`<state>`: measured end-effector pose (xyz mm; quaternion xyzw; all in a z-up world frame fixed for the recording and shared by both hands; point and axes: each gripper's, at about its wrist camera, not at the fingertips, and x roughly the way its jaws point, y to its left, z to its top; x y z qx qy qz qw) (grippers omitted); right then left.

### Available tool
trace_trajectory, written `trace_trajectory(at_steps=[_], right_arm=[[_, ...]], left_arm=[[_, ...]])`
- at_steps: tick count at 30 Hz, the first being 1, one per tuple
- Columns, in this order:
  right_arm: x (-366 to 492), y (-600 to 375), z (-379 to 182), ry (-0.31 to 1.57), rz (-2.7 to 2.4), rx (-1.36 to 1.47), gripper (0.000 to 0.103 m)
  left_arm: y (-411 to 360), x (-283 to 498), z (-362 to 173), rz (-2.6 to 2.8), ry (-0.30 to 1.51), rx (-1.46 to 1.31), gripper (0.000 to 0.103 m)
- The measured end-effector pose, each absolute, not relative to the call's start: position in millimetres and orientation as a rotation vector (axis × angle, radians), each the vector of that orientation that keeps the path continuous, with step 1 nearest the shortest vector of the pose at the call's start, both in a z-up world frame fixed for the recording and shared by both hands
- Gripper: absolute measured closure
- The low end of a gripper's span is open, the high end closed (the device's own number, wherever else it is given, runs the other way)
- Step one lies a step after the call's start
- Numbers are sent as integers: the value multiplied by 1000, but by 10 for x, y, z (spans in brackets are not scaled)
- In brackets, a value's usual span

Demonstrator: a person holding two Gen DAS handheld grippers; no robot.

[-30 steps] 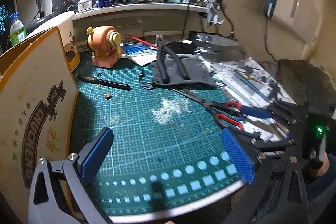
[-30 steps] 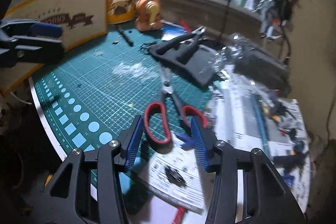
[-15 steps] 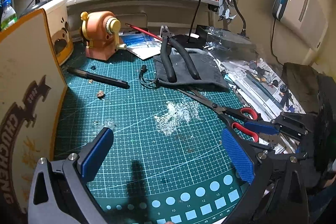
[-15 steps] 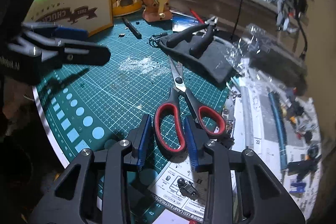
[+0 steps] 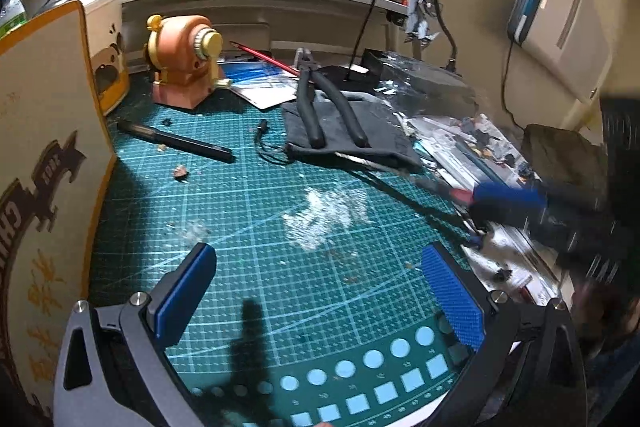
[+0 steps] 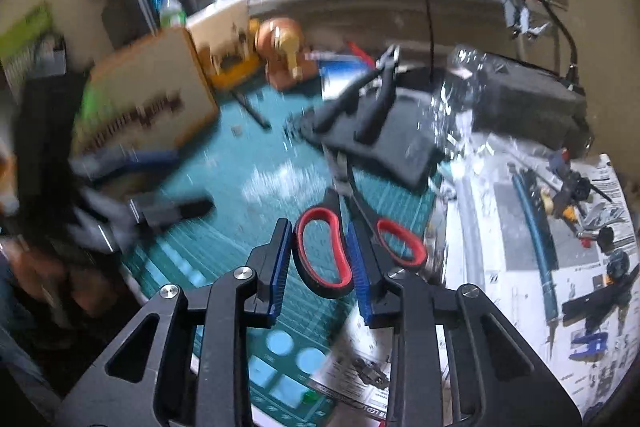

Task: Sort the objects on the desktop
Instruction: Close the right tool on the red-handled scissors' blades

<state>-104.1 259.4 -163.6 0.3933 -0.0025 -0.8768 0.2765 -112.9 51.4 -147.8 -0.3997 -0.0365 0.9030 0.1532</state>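
Note:
The black scissors with red-lined handles are between the jaws of my right gripper. The blue pads flank the left handle loop and the jaws are closing on it; the scissors stay sharp while the desk behind blurs. In the left wrist view the scissors show as a blurred streak above the right edge of the green cutting mat, with the right gripper on them. My left gripper hangs open over the near part of the mat, with nothing between its fingers.
Black pliers lie on a dark pouch at the back. A black pen and an orange pencil sharpener sit at back left. A tall printed paper container stands left. Instruction sheets and model parts cover the right.
The right gripper's jaws have narrowed around the scissors' left handle loop and risen, taking the scissors up off the mat. The left gripper has sunk slightly and stays open.

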Motion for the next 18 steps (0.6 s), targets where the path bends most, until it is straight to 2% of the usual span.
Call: trace_trajectory(at_steps=[1, 2, 4, 5, 9, 12, 18], right_arm=[[-1074, 2612, -1560, -28, -2352, 1056, 78], [-1107, 2632, -1481, -53, -2346, 1053, 98], [-1194, 2674, -1330, -119, -2323, 1056, 102], [-1244, 2673, -1269, -127, -2318, 1071, 102], [-1190, 2445, -1309, 283, -2379, 1151, 101], [-1107, 2370, -1520, 496, -2358, 1193, 88], [-1192, 2573, -1899, 536, -2295, 1262, 86]], left_arm=[[542, -1109, -1476, 2585, -111, -1133, 0], [560, -1093, -1474, 2575, -122, -1123, 0], [599, -1078, -1489, 2532, -165, -1123, 0], [605, -1075, -1500, 2523, -168, -1131, 0], [568, -1089, -1541, 2518, -154, -1173, 0], [530, -1116, -1556, 2508, -171, -1196, 0], [654, -1074, -1588, 2466, -142, -1209, 0]])
